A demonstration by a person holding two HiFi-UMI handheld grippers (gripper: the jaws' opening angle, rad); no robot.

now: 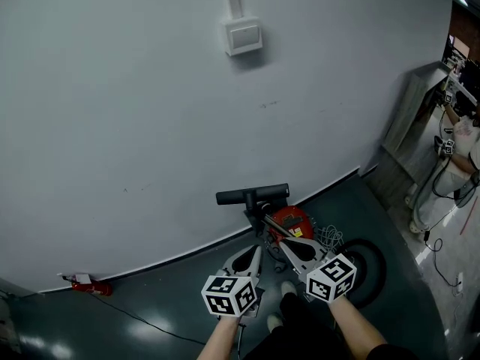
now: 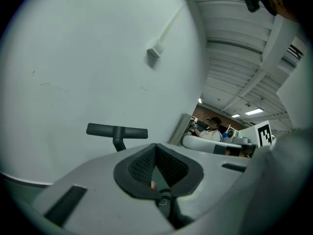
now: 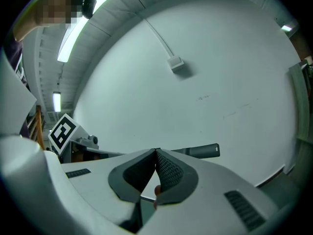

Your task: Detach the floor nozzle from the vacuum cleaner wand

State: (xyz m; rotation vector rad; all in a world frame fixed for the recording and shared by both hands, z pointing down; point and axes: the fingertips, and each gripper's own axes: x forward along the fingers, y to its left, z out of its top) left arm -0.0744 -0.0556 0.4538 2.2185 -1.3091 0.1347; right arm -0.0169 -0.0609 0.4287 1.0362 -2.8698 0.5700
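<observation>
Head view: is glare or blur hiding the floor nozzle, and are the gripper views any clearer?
Head view: nozzle sharp, glare only on the floor. Left gripper view: fisheye-bent, nozzle clear against the wall. Right gripper view: bright ceiling light, nozzle partly hidden.

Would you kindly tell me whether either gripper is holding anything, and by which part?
Nothing is held: the left gripper and the right gripper are both shut and empty, short of the floor nozzle.

Head view: high, steeply down. Gripper views: low, facing wall (image 2: 73,58); all share floor nozzle (image 2: 117,130).
</observation>
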